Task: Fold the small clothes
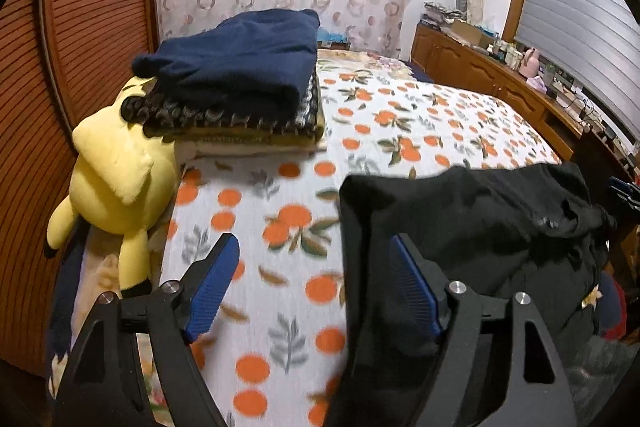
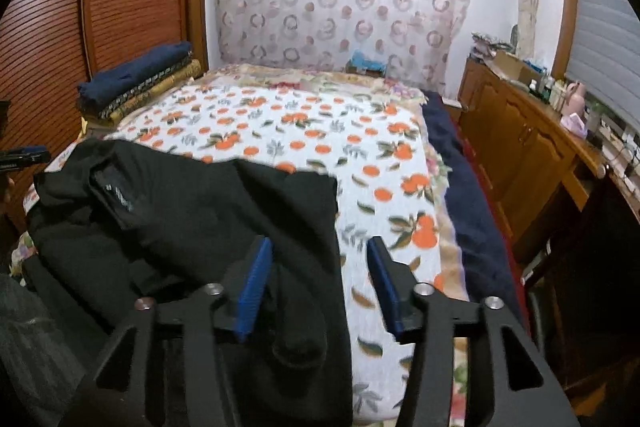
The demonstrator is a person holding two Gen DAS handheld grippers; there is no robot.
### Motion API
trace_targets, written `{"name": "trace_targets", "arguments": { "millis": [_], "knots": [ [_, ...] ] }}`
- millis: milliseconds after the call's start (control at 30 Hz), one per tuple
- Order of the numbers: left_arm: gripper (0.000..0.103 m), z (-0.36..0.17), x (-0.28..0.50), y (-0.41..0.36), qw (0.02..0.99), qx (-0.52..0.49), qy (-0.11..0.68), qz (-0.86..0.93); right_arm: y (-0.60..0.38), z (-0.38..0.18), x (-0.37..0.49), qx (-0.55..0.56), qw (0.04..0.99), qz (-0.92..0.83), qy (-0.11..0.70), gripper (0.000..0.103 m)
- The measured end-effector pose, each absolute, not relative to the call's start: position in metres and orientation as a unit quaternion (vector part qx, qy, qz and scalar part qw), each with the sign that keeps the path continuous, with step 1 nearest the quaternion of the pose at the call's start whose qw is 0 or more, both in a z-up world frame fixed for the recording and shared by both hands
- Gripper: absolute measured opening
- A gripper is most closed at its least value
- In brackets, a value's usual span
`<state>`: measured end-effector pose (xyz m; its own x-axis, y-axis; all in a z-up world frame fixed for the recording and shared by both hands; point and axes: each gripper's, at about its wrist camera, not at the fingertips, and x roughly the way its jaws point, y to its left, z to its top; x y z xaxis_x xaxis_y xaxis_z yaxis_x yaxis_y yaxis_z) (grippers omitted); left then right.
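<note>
A black garment [image 1: 472, 211] lies crumpled on the orange-print blanket [image 1: 280, 187] at the near end of the bed. My left gripper [image 1: 314, 241] stands open over the garment's left edge; the cloth runs past the right pad [image 1: 412, 287], and the left pad [image 1: 212, 287] is over bare blanket. In the right wrist view the black garment [image 2: 192, 211] shows a small label. My right gripper [image 2: 319, 243] is open over its right edge, with a fold of cloth lying loose between the pads. Neither gripper presses on the cloth.
A stack of folded clothes [image 1: 236, 83] with a navy piece on top sits at the bed's far left, beside a yellow plush toy [image 1: 112, 179]. A slatted wooden wardrobe door [image 1: 80, 27] flanks the left. Wooden cabinets [image 2: 532, 139] with clutter line the right.
</note>
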<state>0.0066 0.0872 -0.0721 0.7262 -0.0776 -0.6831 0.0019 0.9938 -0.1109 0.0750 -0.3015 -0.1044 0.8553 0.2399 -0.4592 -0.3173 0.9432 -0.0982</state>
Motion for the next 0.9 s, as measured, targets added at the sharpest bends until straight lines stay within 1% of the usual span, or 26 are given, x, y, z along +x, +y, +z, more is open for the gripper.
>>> {"name": "trace_targets", "arguments": {
  "millis": [133, 400, 667, 900],
  "knots": [
    [0.078, -0.066, 0.029, 0.081, 0.93, -0.044, 0.364, -0.034, -0.295, -0.105, 0.089, -0.091, 0.959, 0.148, 0.224, 0.059],
    [0.078, -0.071, 0.073, 0.064, 0.918, -0.018, 0.392, -0.055, -0.283, -0.113, 0.138, -0.089, 0.952, 0.156, 0.249, 0.063],
    [0.078, -0.095, 0.086, 0.052, 0.9, -0.014, 0.431, -0.068, -0.284, -0.133, 0.176, -0.071, 0.927, 0.193, 0.313, 0.064],
    [0.078, -0.106, 0.089, 0.055, 0.891, -0.038, 0.446, -0.075, -0.282, -0.14, 0.188, -0.08, 0.919, 0.181, 0.342, 0.064]
  ]
}}
